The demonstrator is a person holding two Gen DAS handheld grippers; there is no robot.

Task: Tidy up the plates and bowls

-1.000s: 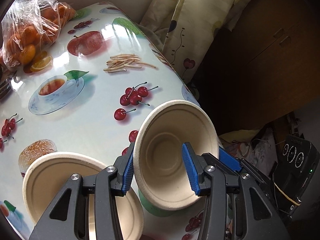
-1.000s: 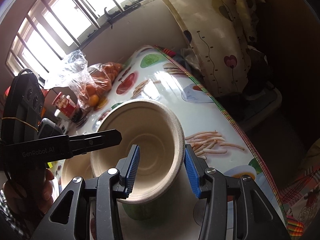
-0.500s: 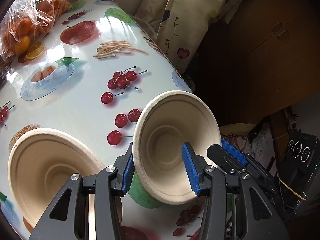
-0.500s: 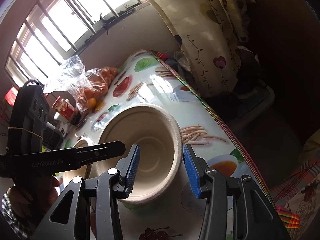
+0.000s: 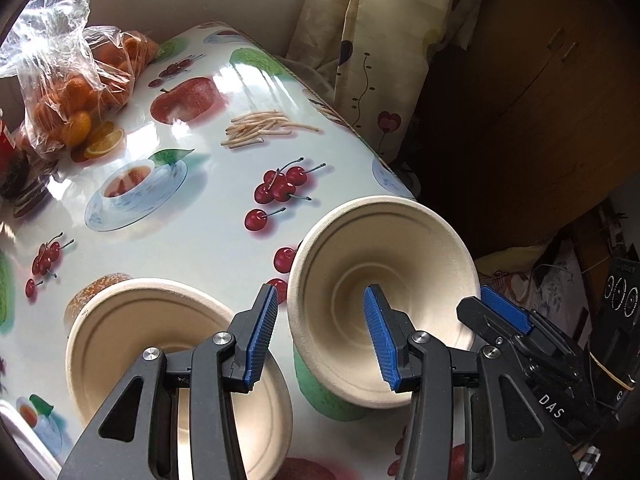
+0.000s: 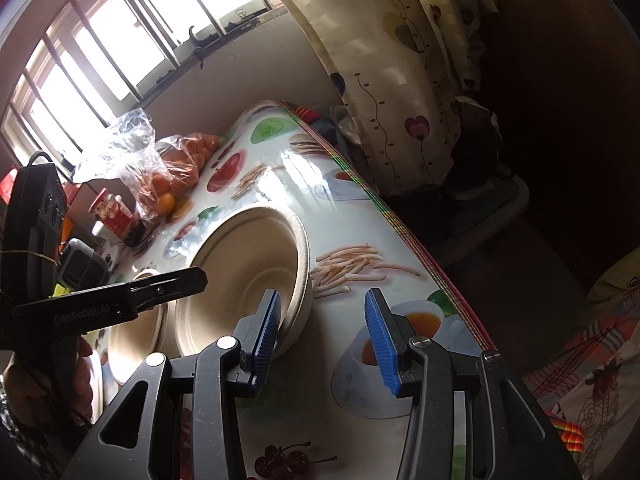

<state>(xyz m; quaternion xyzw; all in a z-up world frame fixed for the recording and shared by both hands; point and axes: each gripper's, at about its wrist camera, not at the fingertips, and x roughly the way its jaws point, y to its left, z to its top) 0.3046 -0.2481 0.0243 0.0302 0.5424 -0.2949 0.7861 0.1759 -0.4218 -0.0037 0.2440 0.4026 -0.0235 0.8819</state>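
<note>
Right claw (image 6: 322,296) lets go; left claw (image 5: 320,312) alone carries the bowl (image 5: 400,264).
Left wrist view: the left claw stays clenched on the tilted bowl's near wall, centre right over the bench (image 5: 200,232), beside a second bowl (image 5: 140,320) at lower left. Right wrist view: the right claw, now clear of the rim, is closing on nothing. Nesting the bowls likely follows.

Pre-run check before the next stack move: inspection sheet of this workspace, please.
Surface: table, glossy fruit-print cloth.
Job's things: held bowl, appears tilted; second bowl beside it.
Clutter: bag of oranges; red tin.
Grippers: left gripper fingers straddle the held bowl's rim, apparently gripping; right gripper closing, nothing between its fingers.
Cables: nothing seen on the table.
Surroundings: barred window, curtain, dark cabinet.
</note>
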